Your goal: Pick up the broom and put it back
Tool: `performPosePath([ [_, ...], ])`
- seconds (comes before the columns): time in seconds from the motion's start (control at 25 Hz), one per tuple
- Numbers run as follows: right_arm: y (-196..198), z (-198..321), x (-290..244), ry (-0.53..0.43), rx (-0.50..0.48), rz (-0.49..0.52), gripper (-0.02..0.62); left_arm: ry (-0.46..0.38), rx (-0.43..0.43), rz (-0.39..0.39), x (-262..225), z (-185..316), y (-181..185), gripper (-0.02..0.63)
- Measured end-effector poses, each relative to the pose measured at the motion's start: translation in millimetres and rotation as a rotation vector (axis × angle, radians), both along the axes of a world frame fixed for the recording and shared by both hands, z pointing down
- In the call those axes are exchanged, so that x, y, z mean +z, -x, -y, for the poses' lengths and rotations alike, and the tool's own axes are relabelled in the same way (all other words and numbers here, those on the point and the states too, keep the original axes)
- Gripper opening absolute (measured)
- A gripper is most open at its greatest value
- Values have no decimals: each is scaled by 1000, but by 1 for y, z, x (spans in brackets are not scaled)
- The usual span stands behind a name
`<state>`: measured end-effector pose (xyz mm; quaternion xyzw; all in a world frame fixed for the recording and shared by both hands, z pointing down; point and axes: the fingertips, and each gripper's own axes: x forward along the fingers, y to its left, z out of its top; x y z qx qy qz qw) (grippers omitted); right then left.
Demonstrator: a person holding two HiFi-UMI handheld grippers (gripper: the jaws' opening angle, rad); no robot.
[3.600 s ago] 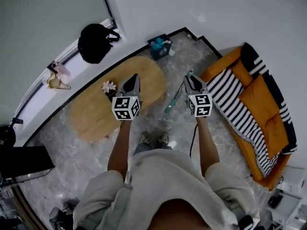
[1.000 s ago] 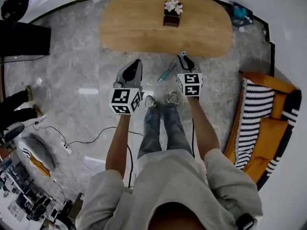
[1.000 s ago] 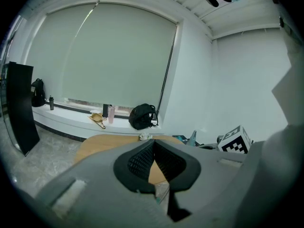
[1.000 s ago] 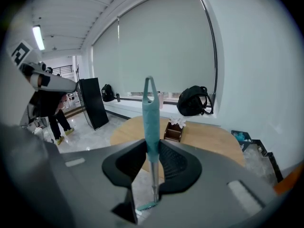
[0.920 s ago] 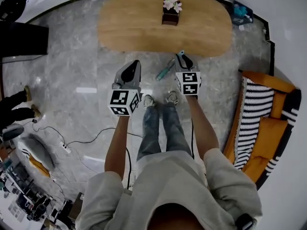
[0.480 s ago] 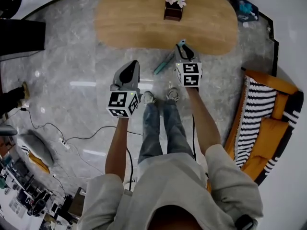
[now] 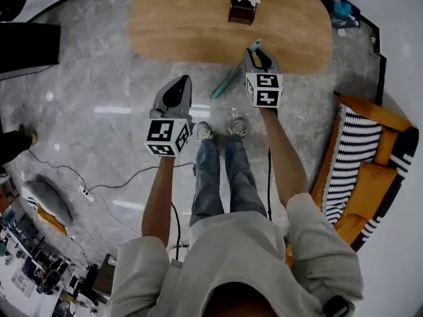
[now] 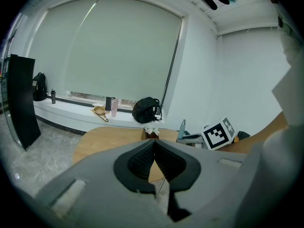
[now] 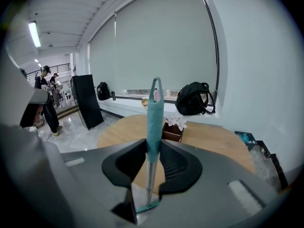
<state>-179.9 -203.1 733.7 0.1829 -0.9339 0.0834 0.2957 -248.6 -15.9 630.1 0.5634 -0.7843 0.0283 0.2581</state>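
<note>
Broom (image 9: 154, 113) with slim teal grip clamped between ribbed right tongs (image 9: 153, 151); left tongs (image 8: 153, 148) closed, empty

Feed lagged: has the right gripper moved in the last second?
Yes. The right gripper, gripping the broom, has moved forward: it now overlaps the wooden table's near edge.

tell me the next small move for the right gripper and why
Probably keep the right gripper shut and ease the broom down until its head settles on the floor. Its jaws clamp the teal handle, the head looks close to the floor beside the wooden table, and no storage spot is in view.
</note>
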Motion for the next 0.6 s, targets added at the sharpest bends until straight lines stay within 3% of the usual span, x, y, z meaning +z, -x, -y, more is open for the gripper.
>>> performPosePath([
  [0.6,-5,8,7,34,-16,29,156,0,13,-16,9,9,-7,2],
])
